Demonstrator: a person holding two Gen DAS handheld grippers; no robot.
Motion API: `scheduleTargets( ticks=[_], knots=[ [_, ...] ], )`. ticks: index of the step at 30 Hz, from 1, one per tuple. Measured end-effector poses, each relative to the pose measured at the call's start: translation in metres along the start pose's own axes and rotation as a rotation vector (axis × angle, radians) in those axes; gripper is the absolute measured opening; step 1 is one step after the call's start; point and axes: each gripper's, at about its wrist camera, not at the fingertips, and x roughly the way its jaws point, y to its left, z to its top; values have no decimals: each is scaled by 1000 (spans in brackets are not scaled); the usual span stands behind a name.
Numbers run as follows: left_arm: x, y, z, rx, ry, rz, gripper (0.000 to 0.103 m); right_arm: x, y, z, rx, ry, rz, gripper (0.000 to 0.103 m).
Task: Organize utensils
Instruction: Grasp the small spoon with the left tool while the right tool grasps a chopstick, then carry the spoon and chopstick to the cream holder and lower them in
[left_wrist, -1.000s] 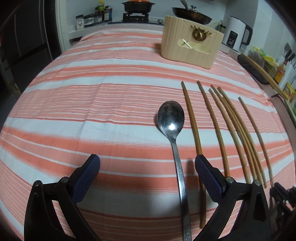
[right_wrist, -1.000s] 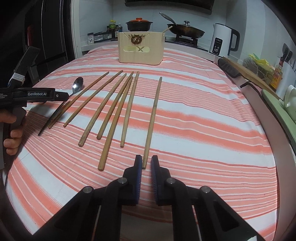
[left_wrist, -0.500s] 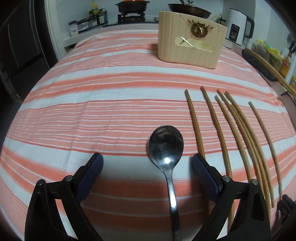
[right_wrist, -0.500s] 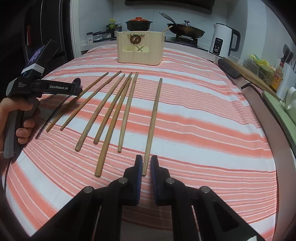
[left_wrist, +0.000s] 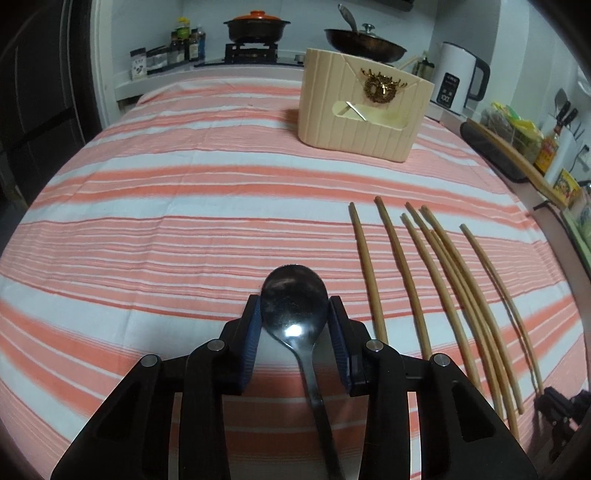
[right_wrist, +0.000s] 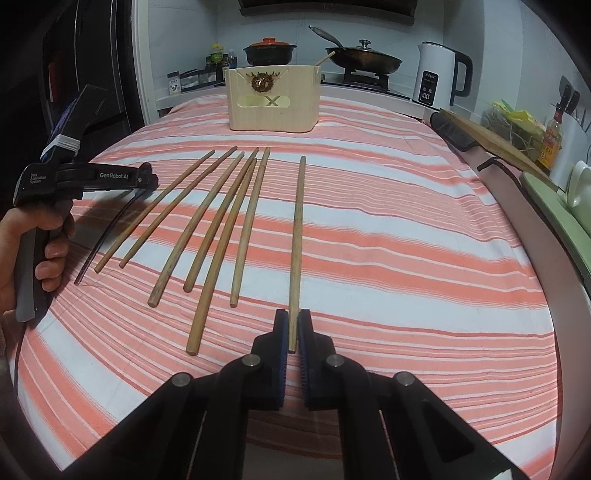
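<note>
Slippage is risked: the left gripper (left_wrist: 294, 319), just closed, pinches the spoon (left_wrist: 294, 300) by its curved bowl; the right gripper (right_wrist: 291, 332) is clamped on 1 chopstick (right_wrist: 297, 243) at its very end.

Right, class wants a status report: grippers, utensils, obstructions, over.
Left gripper just closed on spoon bowl. Right gripper shut on lone chopstick near end. Six chopsticks loose on cloth. Path to holder unobstructed.

Cloth (left_wrist: 184, 229) orange-white striped; spoon (left_wrist: 293, 302) dark silver; chopsticks (right_wrist: 236, 221) tan; holder (left_wrist: 354, 122) cream; kettle (right_wrist: 436, 77) white.
</note>
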Motion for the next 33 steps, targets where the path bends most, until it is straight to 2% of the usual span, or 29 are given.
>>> scheduleTargets(
  ticks=[10, 23, 33],
  knots=[
    [-52, 2, 5, 14, -89, -72, 36, -37, -8, 22, 4, -76, -10, 6],
    [-137, 13, 15, 16, -235, -143, 36, -100, 1, 69, -26, -238, -6, 6],
    [-170, 12, 21, 20, -308, -169, 36, -135, 4, 101, -27, -337, 29, 6]
  ],
)
